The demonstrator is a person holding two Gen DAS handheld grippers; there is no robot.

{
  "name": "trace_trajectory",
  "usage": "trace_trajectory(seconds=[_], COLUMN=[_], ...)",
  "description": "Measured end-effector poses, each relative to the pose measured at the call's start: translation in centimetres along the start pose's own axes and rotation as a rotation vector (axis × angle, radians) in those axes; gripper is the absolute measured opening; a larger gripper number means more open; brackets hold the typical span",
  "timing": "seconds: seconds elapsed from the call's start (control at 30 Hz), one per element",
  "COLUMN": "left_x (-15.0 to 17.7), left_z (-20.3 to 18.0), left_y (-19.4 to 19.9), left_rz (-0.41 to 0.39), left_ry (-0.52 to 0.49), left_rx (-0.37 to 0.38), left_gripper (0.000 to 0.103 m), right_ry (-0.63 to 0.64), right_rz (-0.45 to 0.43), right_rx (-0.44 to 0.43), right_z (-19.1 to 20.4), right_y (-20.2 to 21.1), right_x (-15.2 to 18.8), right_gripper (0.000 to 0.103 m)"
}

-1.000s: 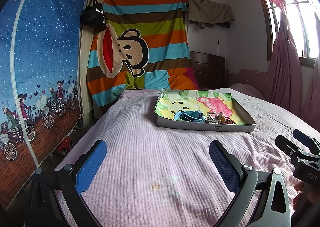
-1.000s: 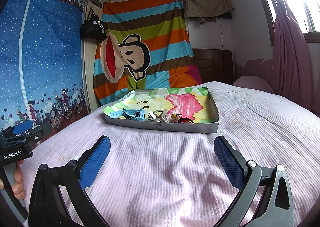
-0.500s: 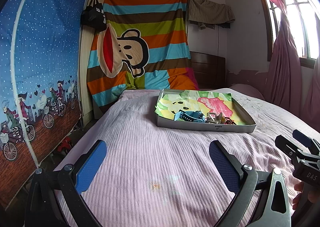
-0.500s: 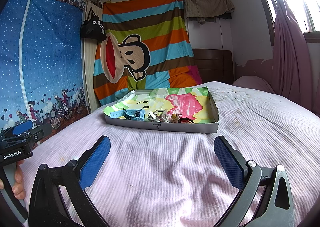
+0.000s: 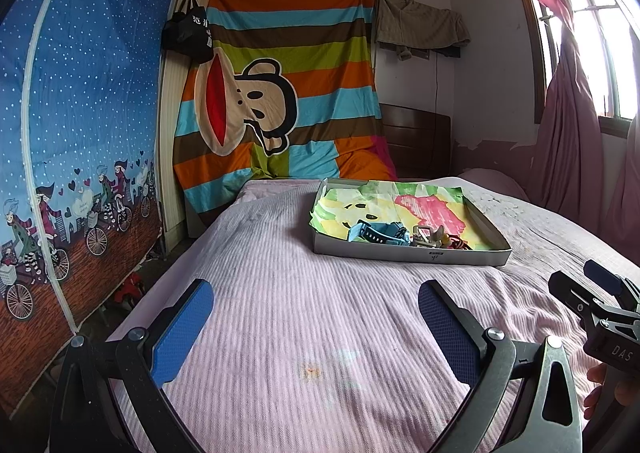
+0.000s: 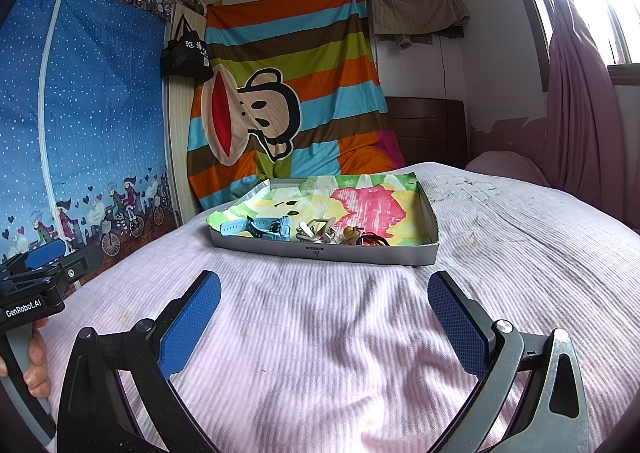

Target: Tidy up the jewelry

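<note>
Only the right view shows the blue watch (image 6: 260,228) full length at 12 o'clock, inside the tray (image 6: 320,252) on the bed (image 6: 320,333). Bare bedspread lies between tray and both released grippers, left gripper (image 5: 316,317) and right gripper (image 6: 324,309). Trinkets (image 6: 332,233) beside the watch blur together.

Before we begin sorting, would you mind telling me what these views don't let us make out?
- Small pieces in the tray, beside the blue watch: too small and tangled to name, both views.
- Red item: partly hidden behind the tray's front wall.
- Right gripper: cut off by the frame edge in the left view.
</note>
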State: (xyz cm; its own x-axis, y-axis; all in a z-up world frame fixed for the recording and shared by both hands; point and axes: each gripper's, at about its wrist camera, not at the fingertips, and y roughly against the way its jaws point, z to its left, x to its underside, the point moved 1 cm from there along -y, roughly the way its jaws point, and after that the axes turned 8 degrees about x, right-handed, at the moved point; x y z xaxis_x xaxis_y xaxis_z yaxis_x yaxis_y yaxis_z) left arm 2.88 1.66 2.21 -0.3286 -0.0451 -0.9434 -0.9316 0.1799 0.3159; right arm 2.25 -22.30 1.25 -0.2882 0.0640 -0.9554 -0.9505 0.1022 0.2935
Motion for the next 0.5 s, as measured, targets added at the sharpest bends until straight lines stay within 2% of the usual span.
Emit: trace_trajectory(seconds=[0.5], left_x=[-0.04], left_z=[0.07], left_y=[0.02], left_rz=[-0.001], left_ry=[0.002], left_rx=[0.002], left_gripper=[0.103], right_ry=[0.0], right_rz=[0.0], right_rx=[0.0], right_z=[0.04], right_y=[0.02], right_x=[0.02], right_gripper=[0.102])
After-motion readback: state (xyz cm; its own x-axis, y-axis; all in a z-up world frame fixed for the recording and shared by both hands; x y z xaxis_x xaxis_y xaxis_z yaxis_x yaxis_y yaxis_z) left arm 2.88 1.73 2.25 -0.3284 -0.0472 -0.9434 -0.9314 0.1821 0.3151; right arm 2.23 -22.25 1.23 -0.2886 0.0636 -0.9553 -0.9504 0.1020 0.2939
